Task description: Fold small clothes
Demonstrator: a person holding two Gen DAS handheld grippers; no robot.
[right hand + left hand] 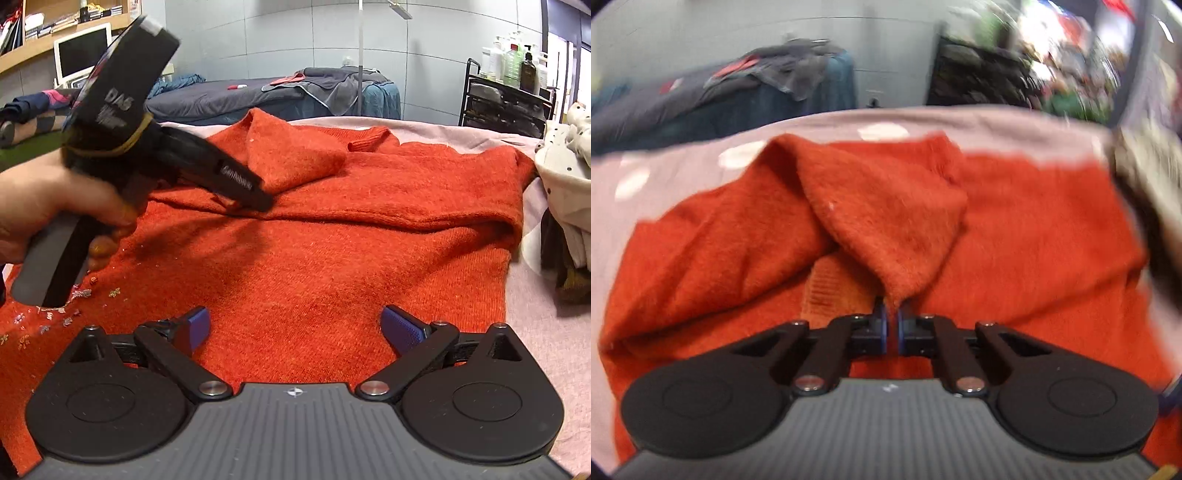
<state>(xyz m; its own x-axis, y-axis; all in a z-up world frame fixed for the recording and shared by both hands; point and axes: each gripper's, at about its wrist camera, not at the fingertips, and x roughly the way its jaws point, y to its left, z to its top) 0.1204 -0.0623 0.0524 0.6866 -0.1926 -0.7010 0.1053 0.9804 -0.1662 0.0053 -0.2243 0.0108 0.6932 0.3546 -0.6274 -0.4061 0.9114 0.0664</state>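
Observation:
An orange knit sweater [332,258] lies spread on a pink cloth-covered table [535,332]. One sleeve [291,155] is folded across its upper part. My left gripper [894,325] is shut on a pinch of the sweater's fabric, which rises from the pads into the folded sleeve [886,221]. In the right wrist view, a hand [44,206] holds that left gripper [258,201] low on the sweater's left half. My right gripper [295,328] is open just above the near part of the sweater with nothing between its blue pads. Small bead embroidery [55,314] shows at the near left.
A pile of pale and dark clothes [565,177] sits at the table's right edge. Behind the table stand a bed with grey and blue covers [258,96], a black trolley with bottles [509,96] and shelves with a monitor [81,48].

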